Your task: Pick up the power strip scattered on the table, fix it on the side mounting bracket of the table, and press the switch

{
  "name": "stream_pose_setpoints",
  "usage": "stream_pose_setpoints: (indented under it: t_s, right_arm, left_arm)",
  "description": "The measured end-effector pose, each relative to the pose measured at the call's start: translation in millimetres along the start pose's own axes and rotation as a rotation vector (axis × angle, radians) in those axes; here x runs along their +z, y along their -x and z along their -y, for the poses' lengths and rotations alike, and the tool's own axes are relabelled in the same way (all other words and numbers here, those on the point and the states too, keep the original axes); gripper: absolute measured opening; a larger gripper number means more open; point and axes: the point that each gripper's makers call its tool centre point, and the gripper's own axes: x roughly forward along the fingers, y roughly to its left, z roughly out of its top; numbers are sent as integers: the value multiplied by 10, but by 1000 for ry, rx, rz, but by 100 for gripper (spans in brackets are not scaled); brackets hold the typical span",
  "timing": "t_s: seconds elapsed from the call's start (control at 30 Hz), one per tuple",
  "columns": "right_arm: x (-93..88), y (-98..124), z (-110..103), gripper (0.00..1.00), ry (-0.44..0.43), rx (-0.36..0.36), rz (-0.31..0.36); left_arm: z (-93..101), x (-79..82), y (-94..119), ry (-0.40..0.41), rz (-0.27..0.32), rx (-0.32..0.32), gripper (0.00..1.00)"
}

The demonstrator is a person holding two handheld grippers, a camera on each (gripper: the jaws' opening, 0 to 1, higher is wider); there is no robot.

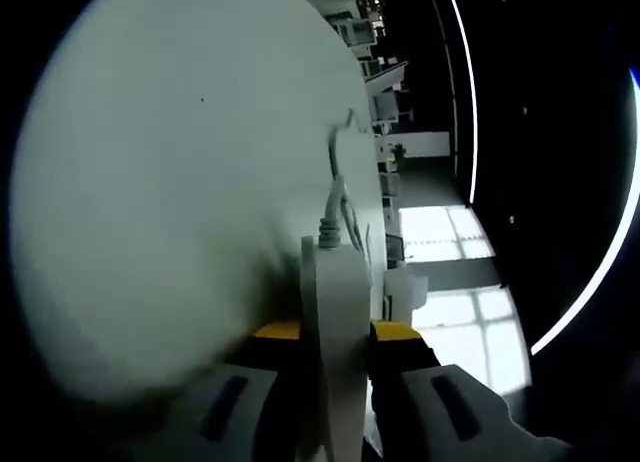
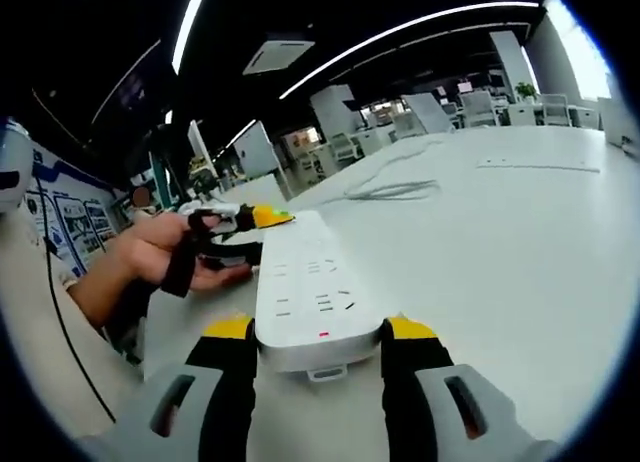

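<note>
Two tools (image 1: 335,332) (image 2: 318,332) clamping one power strip (image 2: 312,282), one white table (image 2: 500,252)

Between the yellow-tipped grey fingers (image 2: 232,329) of the right gripper (image 2: 318,332), the power strip (image 2: 312,292) is plain white, with dark socket slots and one small red mark near its close end. Beneath it the surface (image 2: 500,242) is pale grey-white (its cable (image 1: 338,197) is light grey). The left gripper (image 1: 335,334) fingers (image 1: 396,332) are yellow-tipped too.

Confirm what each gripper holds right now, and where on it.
Both hold the long white plastic power strip. The left gripper clamps its long sides near the cable end; the right gripper clamps the opposite end, by the small red mark.
</note>
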Motion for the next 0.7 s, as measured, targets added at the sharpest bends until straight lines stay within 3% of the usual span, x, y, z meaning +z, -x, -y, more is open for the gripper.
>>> stream_pose_setpoints:
  t_s: [0.5, 0.7]
  right_arm:
    - [-20, -16, 6, 47, 75, -3, 0]
    - [95, 52, 4, 46, 109, -8, 56]
  left_arm:
    - [68, -6, 21, -36, -17, -43, 26]
    - [108, 7, 31, -69, -14, -66, 25]
